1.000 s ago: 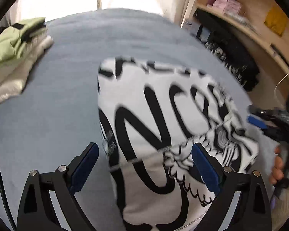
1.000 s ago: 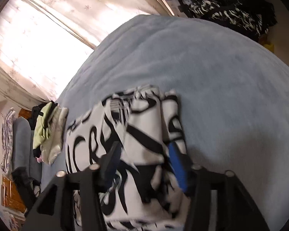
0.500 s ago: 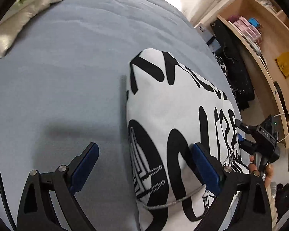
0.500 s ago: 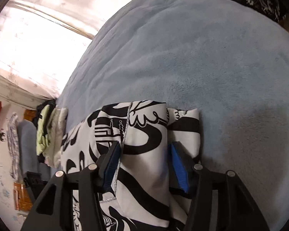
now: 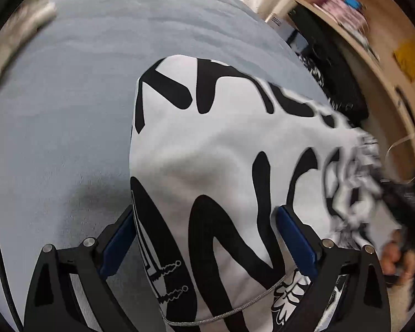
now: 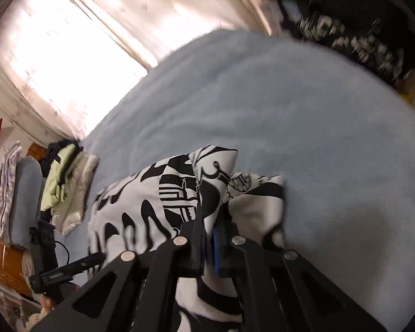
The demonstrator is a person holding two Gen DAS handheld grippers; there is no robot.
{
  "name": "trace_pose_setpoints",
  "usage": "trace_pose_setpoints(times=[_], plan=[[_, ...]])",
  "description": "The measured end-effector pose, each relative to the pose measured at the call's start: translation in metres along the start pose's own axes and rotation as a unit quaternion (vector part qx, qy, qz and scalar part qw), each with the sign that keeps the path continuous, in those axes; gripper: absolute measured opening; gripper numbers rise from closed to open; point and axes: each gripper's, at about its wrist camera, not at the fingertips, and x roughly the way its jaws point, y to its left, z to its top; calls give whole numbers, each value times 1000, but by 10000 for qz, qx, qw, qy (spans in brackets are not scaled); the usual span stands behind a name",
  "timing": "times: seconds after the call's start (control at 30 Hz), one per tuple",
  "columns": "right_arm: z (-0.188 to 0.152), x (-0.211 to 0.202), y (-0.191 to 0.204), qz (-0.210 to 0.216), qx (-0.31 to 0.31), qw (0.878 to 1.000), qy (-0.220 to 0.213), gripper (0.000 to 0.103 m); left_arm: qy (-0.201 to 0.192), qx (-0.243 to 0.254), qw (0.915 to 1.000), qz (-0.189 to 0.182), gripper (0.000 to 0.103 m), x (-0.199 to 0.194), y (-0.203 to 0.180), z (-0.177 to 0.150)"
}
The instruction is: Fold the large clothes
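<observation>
Two grippers on garment – left gripper spread wide, right gripper pinching fold, lifted.

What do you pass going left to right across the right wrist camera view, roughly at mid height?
Striped bedding → grey cushion → green and cream folded clothes → black-and-white printed garment, pinched by the right gripper → bare blue blanket.

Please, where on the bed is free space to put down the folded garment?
Bare blue blanket lies between the black-and-white garment and the window curtain, and also right of the garment. Crowded: the folded green and cream clothes at the bed's left edge.
</observation>
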Motion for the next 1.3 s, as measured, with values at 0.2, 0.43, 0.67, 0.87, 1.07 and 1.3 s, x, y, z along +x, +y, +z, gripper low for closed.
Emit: trace_pose_setpoints(times=[0.2,0.43,0.67,0.87,1.07,1.3], plan=[[-8,-14,2,-485,-402,9980,-38,1,-344,163,9970,677,102,9,-33,-1],[-18,56,-32,-973,-132,9938,520,2,-437,283,9904,1282,102,25,-45,-3],[-10,20,-6,-1678,-349,9846,348,21,-312,16,9935,1095,102,0,-32,-2],[-29,-25,58,-1244,-1061,9864,-141,21,-921,351,9895,1058,101,-62,-42,-22],[-93,-9,106,-40,-1469,9864,739,21,-563,412,9940,837,71,-83,-35,-72],[-132,9,88,-547,-1844,9755,1066,19,-336,320,9961,750,67,-64,-22,-111]])
